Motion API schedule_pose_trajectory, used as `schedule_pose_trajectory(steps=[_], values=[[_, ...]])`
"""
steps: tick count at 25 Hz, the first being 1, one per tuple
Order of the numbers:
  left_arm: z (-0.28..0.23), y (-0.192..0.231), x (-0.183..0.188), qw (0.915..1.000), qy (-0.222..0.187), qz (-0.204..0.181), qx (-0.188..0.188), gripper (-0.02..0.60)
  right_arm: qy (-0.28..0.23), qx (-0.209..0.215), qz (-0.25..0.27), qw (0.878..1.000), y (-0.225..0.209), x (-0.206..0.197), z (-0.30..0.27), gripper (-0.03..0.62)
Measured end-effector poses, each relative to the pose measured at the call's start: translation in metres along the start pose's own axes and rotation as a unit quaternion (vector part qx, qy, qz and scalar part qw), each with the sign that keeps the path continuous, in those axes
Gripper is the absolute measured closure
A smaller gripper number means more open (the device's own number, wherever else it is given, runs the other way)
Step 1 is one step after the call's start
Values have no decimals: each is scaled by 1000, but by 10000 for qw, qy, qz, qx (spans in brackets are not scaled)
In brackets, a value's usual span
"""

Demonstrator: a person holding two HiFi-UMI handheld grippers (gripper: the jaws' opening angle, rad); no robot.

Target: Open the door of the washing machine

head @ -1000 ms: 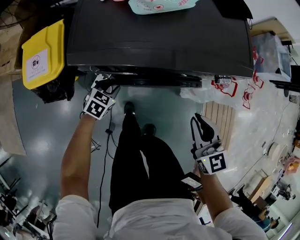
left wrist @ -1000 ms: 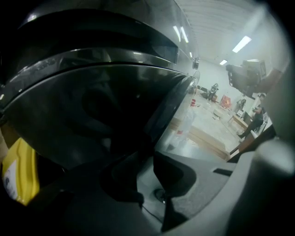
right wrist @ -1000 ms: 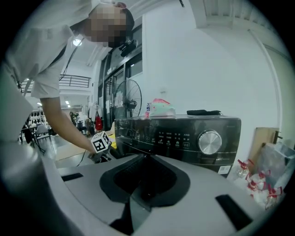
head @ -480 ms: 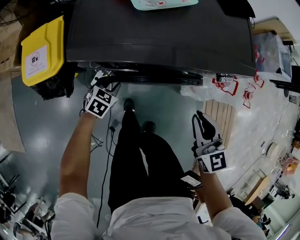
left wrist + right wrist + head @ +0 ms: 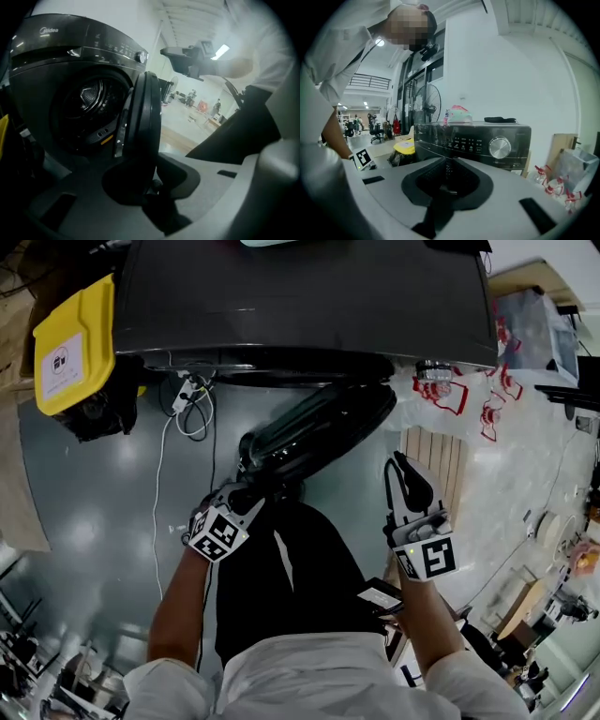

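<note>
Right gripper [image 5: 403, 474] is hovering clear of the machine, jaws closed on nothing. Left gripper [image 5: 246, 491] is clamping the rim of the door [image 5: 323, 427] — jaws just easing wider, rim between them. Door is standing swung out from the washing machine [image 5: 309, 306] — drum [image 5: 89, 101] showing.
</note>
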State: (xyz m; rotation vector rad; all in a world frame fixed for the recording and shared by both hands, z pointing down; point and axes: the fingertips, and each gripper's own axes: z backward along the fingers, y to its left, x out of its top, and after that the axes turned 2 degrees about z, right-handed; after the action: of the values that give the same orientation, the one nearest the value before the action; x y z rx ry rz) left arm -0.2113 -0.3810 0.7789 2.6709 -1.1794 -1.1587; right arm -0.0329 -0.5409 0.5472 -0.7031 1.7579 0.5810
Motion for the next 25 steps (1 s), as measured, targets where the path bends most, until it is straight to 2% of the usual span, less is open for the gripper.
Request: schedule_pose_trajectory(steps=[5, 10, 17, 21, 25], values=[[-8, -38, -6, 9966, -188, 589, 547, 486, -87, -192, -78, 9997, 4, -1, 42, 534], [-15, -63, 0, 9878, -433, 1034, 1081, 494, -74, -489, -278, 9984, 14, -10, 87, 534], [-33, -113, 5, 9865, -624, 1172, 957, 488, -148, -985, -351, 9944, 33, -17, 159, 534], [-41, -137, 13, 9822, -958, 1363, 862, 479, -201, -1409, -434, 9889, 59, -25, 207, 534], [-52, -162, 14, 9816, -1103, 1268, 902, 482, -201, -1713, -540, 9835, 86, -37, 259, 534]])
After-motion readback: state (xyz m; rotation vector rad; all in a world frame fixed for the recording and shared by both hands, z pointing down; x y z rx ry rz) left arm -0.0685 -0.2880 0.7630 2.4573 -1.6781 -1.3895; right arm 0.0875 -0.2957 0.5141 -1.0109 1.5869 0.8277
